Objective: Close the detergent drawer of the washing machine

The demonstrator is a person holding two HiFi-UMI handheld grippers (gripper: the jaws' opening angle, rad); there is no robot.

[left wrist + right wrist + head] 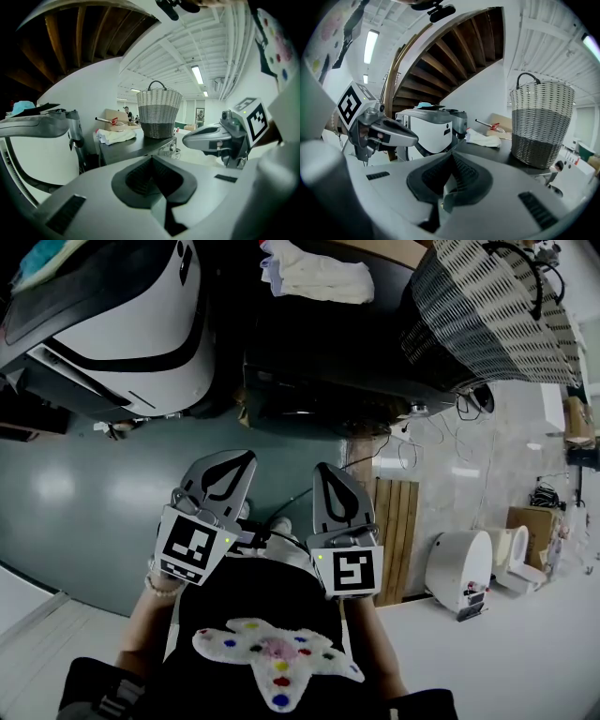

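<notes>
Currently I am holding both grippers close in front of my body, side by side and slightly apart, above the grey-green floor (84, 493). I am keeping nothing in the left gripper (240, 458): its own view shows the two dark pads pressed together with no object between them. I am likewise carrying nothing in the right gripper (324, 469), whose jaws are meeting along one line in its own view. Each gripper is pointing forward and a little downward, with its marker cube (194, 547) facing up toward my head. Ahead of me, well apart from both grippers, a white machine (141, 343) with a dark top is standing at the left, which I am taking to be the washing machine; I cannot make out its detergent drawer in any view, so I cannot tell whether it is open or closed. Just to the right of that machine, a dark tabletop (309, 348) is carrying a folded white cloth (319, 279) and, further right, a tall wicker basket (487, 320) with a dark handle. A wooden slatted panel (397, 531) is lying on the floor near the right gripper. The right gripper view is also showing the underside of a wooden staircase (454, 51) rising above the machine.
</notes>
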